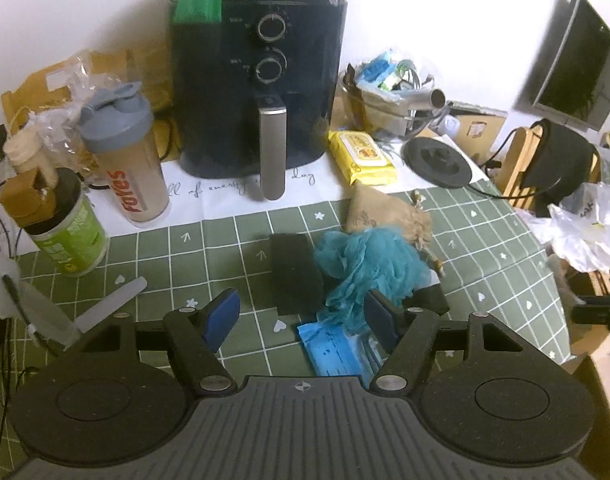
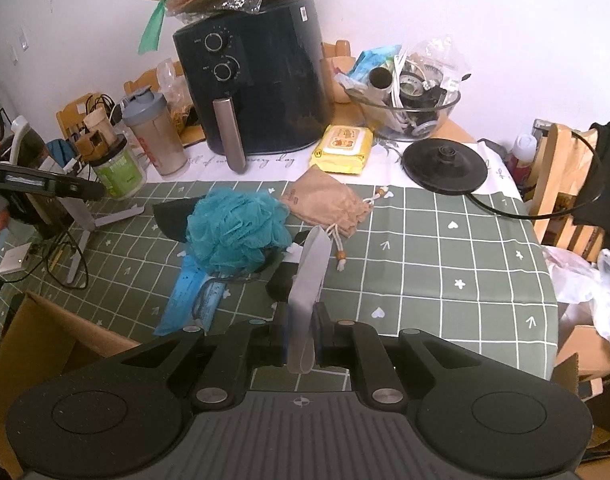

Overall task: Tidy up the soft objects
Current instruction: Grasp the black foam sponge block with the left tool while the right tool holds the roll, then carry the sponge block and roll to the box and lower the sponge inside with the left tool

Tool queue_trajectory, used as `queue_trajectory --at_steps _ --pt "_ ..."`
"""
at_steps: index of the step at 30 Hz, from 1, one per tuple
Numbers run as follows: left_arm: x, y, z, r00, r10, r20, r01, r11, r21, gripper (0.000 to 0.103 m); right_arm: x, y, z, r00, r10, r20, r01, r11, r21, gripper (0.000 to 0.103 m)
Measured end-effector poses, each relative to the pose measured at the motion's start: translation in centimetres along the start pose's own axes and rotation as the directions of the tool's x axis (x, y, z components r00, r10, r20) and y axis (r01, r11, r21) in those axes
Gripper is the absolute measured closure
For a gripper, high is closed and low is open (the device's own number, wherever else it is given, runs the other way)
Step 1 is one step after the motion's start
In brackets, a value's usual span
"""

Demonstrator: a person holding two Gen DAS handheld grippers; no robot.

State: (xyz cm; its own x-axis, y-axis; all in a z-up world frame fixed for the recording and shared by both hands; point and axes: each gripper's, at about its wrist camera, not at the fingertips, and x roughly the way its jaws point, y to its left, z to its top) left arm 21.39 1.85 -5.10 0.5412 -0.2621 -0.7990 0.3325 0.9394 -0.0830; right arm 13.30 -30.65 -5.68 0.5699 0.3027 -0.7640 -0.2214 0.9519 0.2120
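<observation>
A teal mesh bath pouf (image 1: 369,268) lies on the green checked tablecloth (image 1: 185,256), beside a black sponge (image 1: 295,276), a tan drawstring pouch (image 1: 385,216) and a blue packet (image 1: 337,350). My left gripper (image 1: 303,316) is open just in front of the sponge and pouf, its right finger touching the pouf's edge. In the right wrist view the pouf (image 2: 237,228), pouch (image 2: 329,202) and blue packet (image 2: 191,296) lie ahead. My right gripper (image 2: 301,338) is shut on a grey flat strap (image 2: 311,276) that sticks forward above the table.
A black air fryer (image 1: 261,88) stands at the back, with a shaker bottle (image 1: 125,152), a green canister (image 1: 71,232), yellow wipes (image 1: 361,156), a glass bowl of clutter (image 2: 405,100) and a black kettle base (image 2: 445,164). A cardboard box (image 2: 37,344) sits at the near left.
</observation>
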Motion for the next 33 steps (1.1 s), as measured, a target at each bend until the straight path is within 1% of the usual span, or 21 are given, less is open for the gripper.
queue_trajectory --at_steps 6,10,15,17,21,24,25,26,27,28,31,33 --pt "3.1 0.5 0.1 0.999 -0.013 -0.049 0.014 1.0 0.004 0.035 -1.3 0.1 -0.9 1.0 -0.002 0.014 0.001 1.0 0.022 0.089" --pt "5.3 0.7 0.2 0.995 -0.007 -0.095 0.008 1.0 0.008 0.035 -2.3 -0.2 -1.5 1.0 -0.006 0.03 0.005 0.999 0.048 0.089" --pt "7.5 1.1 0.6 0.99 -0.046 -0.131 0.045 0.999 -0.014 0.035 -3.1 -0.9 -2.2 0.999 -0.022 0.04 0.019 0.997 0.076 0.089" --pt "8.2 1.1 0.9 0.99 -0.053 -0.133 0.05 0.999 -0.02 0.035 -3.4 -1.3 -2.4 0.998 -0.032 0.045 0.028 0.996 0.089 0.089" --pt "9.8 0.8 1.5 0.989 -0.037 -0.146 0.036 0.999 -0.008 0.035 -4.2 -1.9 -2.6 0.997 -0.048 0.065 0.041 0.993 0.108 0.089" --pt "11.3 0.9 1.8 0.986 -0.03 -0.162 0.027 0.999 -0.018 0.036 -4.7 -2.1 -3.0 0.996 -0.056 0.072 0.047 0.992 0.12 0.089" --pt "11.7 0.9 1.8 0.985 -0.03 -0.168 0.026 0.999 -0.024 0.038 -4.8 -2.1 -3.1 0.996 -0.056 0.071 0.047 0.991 0.125 0.089" --pt "12.0 1.0 1.8 0.985 -0.033 -0.169 0.028 0.999 -0.033 0.043 -4.8 -2.2 -3.2 0.996 -0.055 0.07 0.046 0.991 0.129 0.089" --pt "12.4 1.1 1.8 0.984 -0.035 -0.176 0.029 0.999 -0.039 0.06 -4.9 -2.2 -3.2 0.996 -0.052 0.068 0.043 0.99 0.135 0.089" --pt "12.6 1.1 1.8 0.981 -0.029 -0.19 0.022 0.999 -0.042 0.06 -4.9 -2.2 -3.3 0.996 -0.05 0.068 0.041 0.99 0.137 0.089" --pt "12.0 1.3 1.9 0.981 -0.024 -0.193 0.015 0.999 -0.049 0.062 -5.1 -2.0 -3.2 0.996 -0.051 0.072 0.041 0.99 0.132 0.089" --pt "11.2 1.2 1.9 0.984 -0.024 -0.178 0.016 0.999 -0.046 0.063 -5.2 -1.9 -3.1 0.996 -0.047 0.078 0.037 0.991 0.131 0.089"
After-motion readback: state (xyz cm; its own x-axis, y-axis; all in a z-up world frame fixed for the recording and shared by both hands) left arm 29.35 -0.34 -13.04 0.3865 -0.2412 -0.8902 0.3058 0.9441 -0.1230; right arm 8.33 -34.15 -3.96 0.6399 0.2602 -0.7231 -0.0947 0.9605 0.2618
